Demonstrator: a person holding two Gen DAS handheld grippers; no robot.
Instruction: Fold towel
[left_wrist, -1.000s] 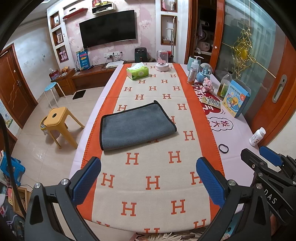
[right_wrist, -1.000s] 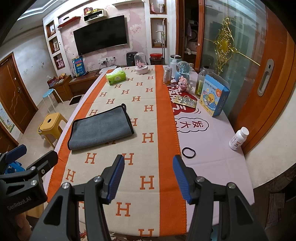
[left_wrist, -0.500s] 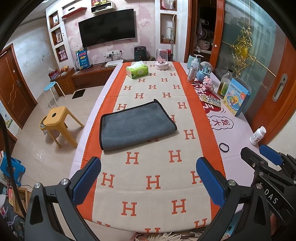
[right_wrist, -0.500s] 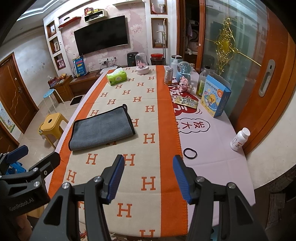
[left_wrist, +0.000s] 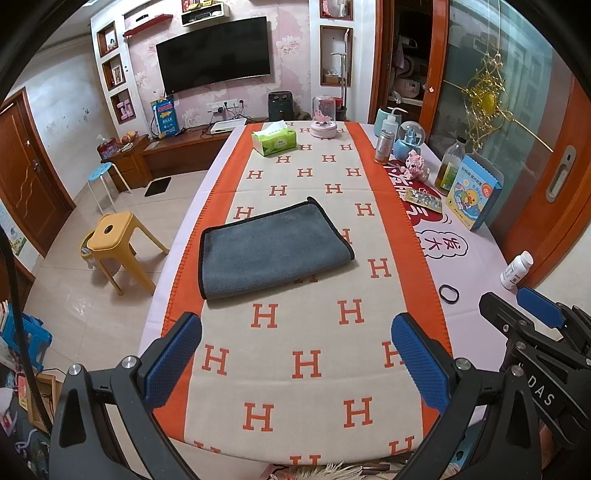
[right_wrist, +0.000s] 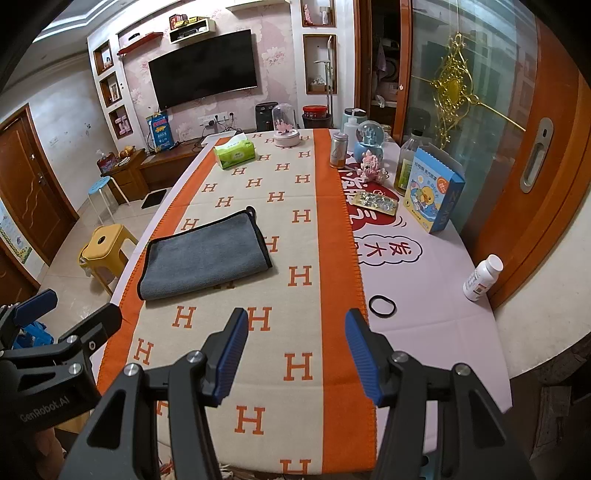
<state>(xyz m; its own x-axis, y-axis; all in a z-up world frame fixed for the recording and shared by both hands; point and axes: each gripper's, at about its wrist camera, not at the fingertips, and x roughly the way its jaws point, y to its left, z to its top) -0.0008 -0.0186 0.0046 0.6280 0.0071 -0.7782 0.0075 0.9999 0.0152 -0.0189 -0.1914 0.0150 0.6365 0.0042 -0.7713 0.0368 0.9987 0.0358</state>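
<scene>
Near the middle of the left wrist frame lay the grey towel (left_wrist: 271, 249), flat on the orange-bordered runner (left_wrist: 314, 332) and apparently already doubled over, its rounded fold toward the lower edge and its black-trimmed edges at the left and right. At the bottom of that frame the left gripper (left_wrist: 295, 354) hung with its blue pads wide apart and nothing between them, well short of the towel. At the bottom of the right wrist frame the right gripper (right_wrist: 293, 350) was likewise spread and empty, with the towel (right_wrist: 205, 258) up and left of it.

Almost nothing had changed over the last second. Across the earlier frames the towel kept the same place and shape, and both grippers stayed open and back from it; only a slight drift of the view showed. Judging by that, either a further fold had not begun or the folding was finished. A black hair tie (right_wrist: 382, 306) and a white pill bottle (right_wrist: 482, 277) sat untouched at the right.
</scene>
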